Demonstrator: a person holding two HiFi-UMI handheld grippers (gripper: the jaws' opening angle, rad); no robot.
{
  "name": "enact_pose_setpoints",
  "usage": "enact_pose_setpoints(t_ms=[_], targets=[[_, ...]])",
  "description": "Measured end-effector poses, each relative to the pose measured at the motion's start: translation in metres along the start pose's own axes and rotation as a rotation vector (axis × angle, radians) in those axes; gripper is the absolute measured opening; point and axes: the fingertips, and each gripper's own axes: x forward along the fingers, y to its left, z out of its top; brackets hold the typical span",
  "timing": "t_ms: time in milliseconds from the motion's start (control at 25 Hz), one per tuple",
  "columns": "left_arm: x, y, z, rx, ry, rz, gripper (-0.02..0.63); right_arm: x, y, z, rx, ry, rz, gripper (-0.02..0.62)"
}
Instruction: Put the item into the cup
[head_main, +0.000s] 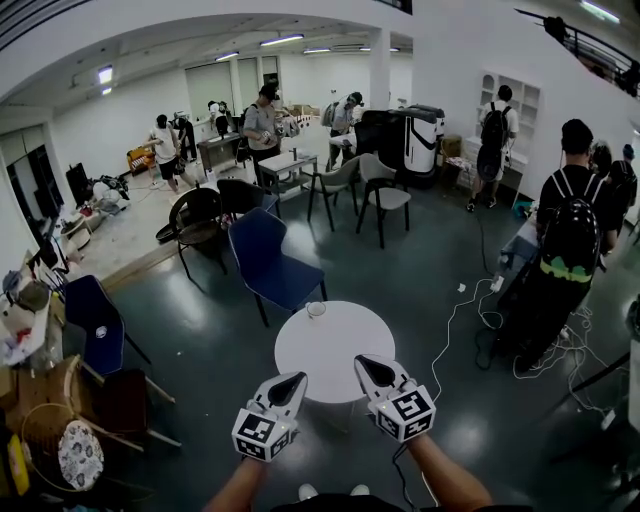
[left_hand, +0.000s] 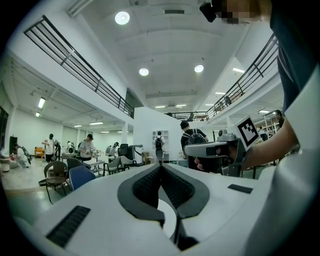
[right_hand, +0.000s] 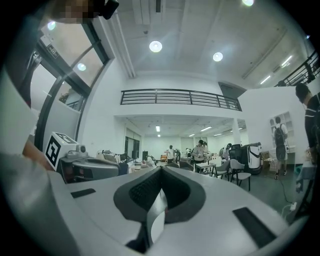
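Note:
A small clear cup (head_main: 316, 310) stands on the far edge of a round white table (head_main: 325, 345). I see no loose item on the tabletop. My left gripper (head_main: 298, 379) hovers over the table's near left rim, jaws closed to a point with nothing between them. My right gripper (head_main: 360, 361) hovers over the near right rim, also shut and empty. In the left gripper view the black pads (left_hand: 150, 182) meet at the tip, and the right gripper (left_hand: 215, 150) shows beside it. In the right gripper view the pads (right_hand: 142, 190) meet too, with the left gripper (right_hand: 82, 167) at the side. Both point level, so the cup is out of their views.
A blue chair (head_main: 268, 262) stands just behind the table. White cables (head_main: 470, 310) trail over the floor to the right, near a person with a backpack (head_main: 568, 240). More chairs (head_main: 95, 325) and clutter line the left side. Several people stand at tables further back.

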Motion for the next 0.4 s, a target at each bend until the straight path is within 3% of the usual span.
enact_pose_setpoints(t_ms=[400], targets=[[-0.021,0.009,0.003,0.000,-0.010,-0.002,0.015,0.002,0.025,-0.001,0.000,0.015,0.006,0.017]])
